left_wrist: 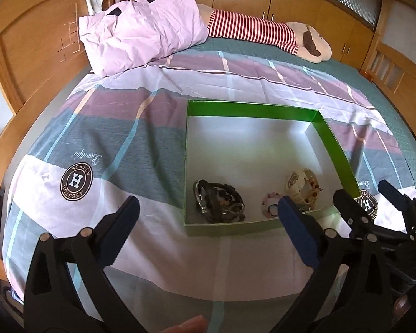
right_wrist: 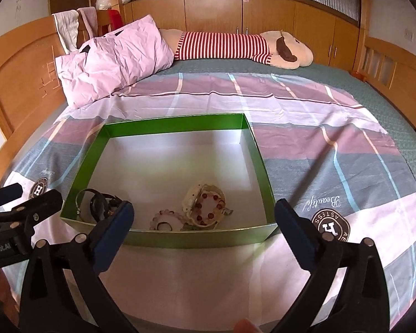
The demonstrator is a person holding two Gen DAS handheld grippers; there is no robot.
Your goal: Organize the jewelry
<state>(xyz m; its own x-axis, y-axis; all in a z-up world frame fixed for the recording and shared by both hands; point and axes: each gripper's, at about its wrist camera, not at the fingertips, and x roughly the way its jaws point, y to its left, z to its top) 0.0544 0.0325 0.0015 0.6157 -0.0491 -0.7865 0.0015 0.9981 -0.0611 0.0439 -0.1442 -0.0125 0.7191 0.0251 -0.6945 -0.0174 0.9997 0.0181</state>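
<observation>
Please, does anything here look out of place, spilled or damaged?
Nothing looks spilled or damaged. All the jewelry lies bunched at the near edge of the green box: the dark bracelets, the pink bracelet and the cream watch, with a red bead bracelet on it. Both grippers are open and hold nothing.

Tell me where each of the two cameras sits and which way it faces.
Left wrist: rides the left gripper, looking forward across the bed; the green box lies ahead to the right. Its own open fingers, a fingertip at the bottom edge and the right gripper at far right show.
Right wrist: rides the right gripper, facing the box nearly head on. Its own open fingers and the left gripper at far left show.
Shared: box, jewelry inside, pink pillow, striped plush toy, wooden cabinets.
</observation>
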